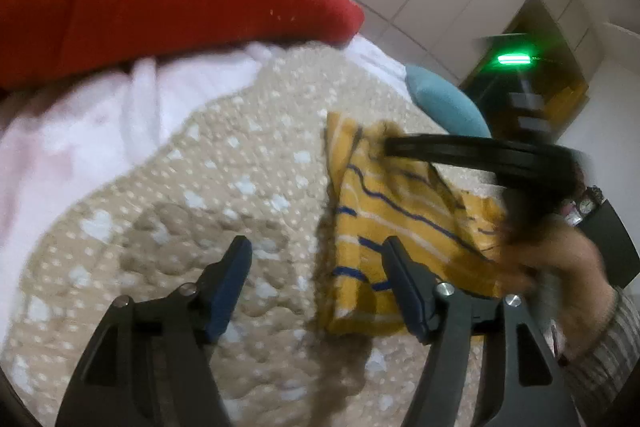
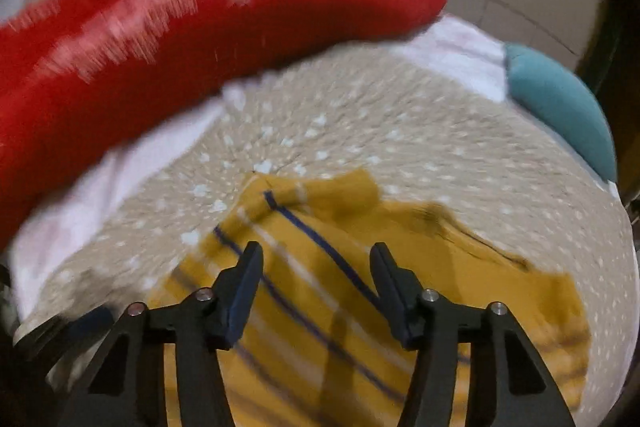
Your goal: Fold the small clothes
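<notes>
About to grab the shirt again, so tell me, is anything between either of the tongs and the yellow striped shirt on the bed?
Nothing visible blocks either. The right tongs hang open directly over the yellow shirt with blue and white stripes. The left tongs are open at its edge, above the beige dotted quilt.

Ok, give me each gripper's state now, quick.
Left gripper: open, holding nothing, beside the yellow striped cloth garment.
Right gripper: open, holding nothing, over the same garment.

Red pillow [image 2: 168, 39] motion-blurred, yellow striped garment [image 2: 360, 307] smeared, cut off at bottom edge
</notes>
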{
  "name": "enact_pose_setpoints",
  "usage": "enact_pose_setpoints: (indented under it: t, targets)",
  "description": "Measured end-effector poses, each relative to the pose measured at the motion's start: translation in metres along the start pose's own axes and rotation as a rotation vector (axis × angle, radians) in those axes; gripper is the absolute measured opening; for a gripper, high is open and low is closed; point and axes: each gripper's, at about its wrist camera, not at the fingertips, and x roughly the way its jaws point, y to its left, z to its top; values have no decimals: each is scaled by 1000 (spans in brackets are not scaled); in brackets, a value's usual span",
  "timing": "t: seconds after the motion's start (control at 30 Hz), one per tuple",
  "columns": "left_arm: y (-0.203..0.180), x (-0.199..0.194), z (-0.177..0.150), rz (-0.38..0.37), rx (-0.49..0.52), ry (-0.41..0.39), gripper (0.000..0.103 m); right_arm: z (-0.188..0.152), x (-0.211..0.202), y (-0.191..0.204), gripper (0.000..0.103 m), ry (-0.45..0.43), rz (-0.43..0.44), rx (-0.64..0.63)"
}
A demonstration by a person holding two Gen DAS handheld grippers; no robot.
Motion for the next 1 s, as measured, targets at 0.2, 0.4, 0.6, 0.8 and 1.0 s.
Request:
enact_pose_setpoints:
  t: [0.2, 0.4, 0.6, 0.8, 1.0]
  targets:
    - [30, -24, 14, 29, -84, -79, 71, 38, 70, 10, 69, 68, -61, 28]
    - [54, -38, 20, 63, -175, -136, 73, 37, 14, 11, 72, -78, -13, -15]
    - [70, -46, 22, 109, -250, -153, 75, -52, -78, 42, 81, -139, 144, -252]
    - [82, -54, 21, 144, -292, -187, 77, -137, -76, 85, 82, -113, 46, -450]
    - [88, -60, 18, 175, -311, -200, 78, -138, -46, 119, 75, -200, -273, -554]
